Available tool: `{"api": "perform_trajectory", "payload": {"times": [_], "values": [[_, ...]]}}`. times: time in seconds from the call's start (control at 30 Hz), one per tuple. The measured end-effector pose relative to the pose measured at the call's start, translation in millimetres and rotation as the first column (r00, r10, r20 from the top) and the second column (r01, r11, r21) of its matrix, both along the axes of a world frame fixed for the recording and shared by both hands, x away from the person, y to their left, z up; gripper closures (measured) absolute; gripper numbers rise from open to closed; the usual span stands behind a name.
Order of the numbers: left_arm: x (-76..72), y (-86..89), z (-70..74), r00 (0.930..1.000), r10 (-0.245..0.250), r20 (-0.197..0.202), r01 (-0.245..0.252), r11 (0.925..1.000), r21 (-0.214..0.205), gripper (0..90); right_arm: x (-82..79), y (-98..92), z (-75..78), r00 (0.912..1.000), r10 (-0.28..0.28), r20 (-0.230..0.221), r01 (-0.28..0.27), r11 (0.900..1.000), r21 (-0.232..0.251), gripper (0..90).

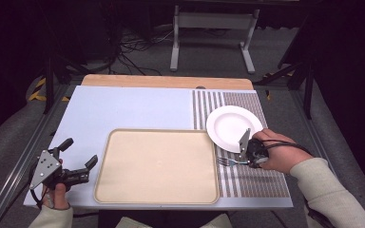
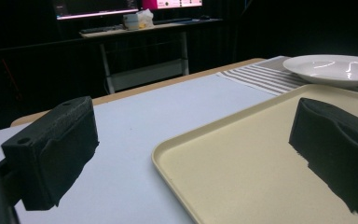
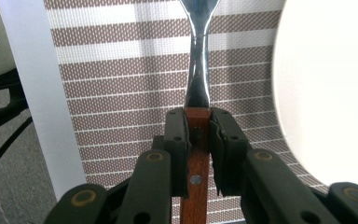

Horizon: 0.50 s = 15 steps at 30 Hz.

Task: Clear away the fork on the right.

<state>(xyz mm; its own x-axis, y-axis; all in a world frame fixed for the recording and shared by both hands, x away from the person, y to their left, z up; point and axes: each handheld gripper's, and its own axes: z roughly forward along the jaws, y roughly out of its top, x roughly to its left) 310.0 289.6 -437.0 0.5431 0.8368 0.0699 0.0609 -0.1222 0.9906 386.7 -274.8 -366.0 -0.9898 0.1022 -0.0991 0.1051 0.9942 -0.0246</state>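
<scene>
Even overhead light on the pale blue table top (image 1: 123, 107), surrounding room dark, white round ceramic plate (image 3: 328, 93) overexposed in the right gripper view, window-like glare on it in the left gripper view, near black jaws soft-focused.

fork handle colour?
Reddish-brown wood with a metal rivet, clamped in the right gripper; the fork neck is shiny metal. Clearest in the right gripper view.

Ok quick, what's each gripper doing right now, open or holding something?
Left gripper: open, holding nothing, beside the tray.
Right gripper: shut on the fork by its wooden handle.
</scene>
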Motion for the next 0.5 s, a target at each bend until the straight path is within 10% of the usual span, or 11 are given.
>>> {"api": "perform_trajectory", "payload": {"times": [0.5], "values": [[-0.2, 0.2, 0.3, 1.0000, 0.007, 0.005, -0.007, 1.0000, 0.002, 1.6, 3.1, 16.3, 25.9, 0.9972, -0.049, 0.056, 0.045, 0.9964, 0.071, 77.6]]}}
